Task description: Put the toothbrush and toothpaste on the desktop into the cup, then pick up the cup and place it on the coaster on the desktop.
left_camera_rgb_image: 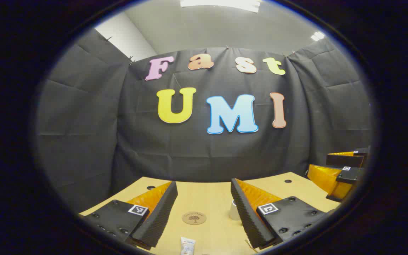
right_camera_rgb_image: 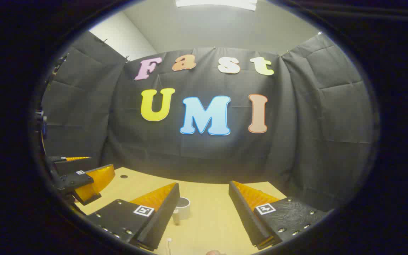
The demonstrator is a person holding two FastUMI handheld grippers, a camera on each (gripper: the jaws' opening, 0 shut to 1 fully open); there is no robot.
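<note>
A white cup (left_camera_rgb_image: 234,209) stands on the wooden desktop (left_camera_rgb_image: 207,193), half hidden behind the right finger of my left gripper (left_camera_rgb_image: 203,183). That gripper hovers open over the desk. Between its fingers lie a round brown coaster (left_camera_rgb_image: 194,217) and, nearer, the top of a white toothpaste tube (left_camera_rgb_image: 187,246). In the right gripper view the cup (right_camera_rgb_image: 183,206) sits just beside the left finger of my right gripper (right_camera_rgb_image: 204,184), which is open with nothing in it. A thin white end, perhaps the toothbrush (right_camera_rgb_image: 169,243), shows at the bottom edge.
The right gripper (left_camera_rgb_image: 333,177) shows at the far right of the left gripper view, and the left gripper (right_camera_rgb_image: 90,179) at the far left of the right gripper view. The black cloth wall closes off the desk's far edge. Small dark holes (left_camera_rgb_image: 288,181) mark the desktop's back corners.
</note>
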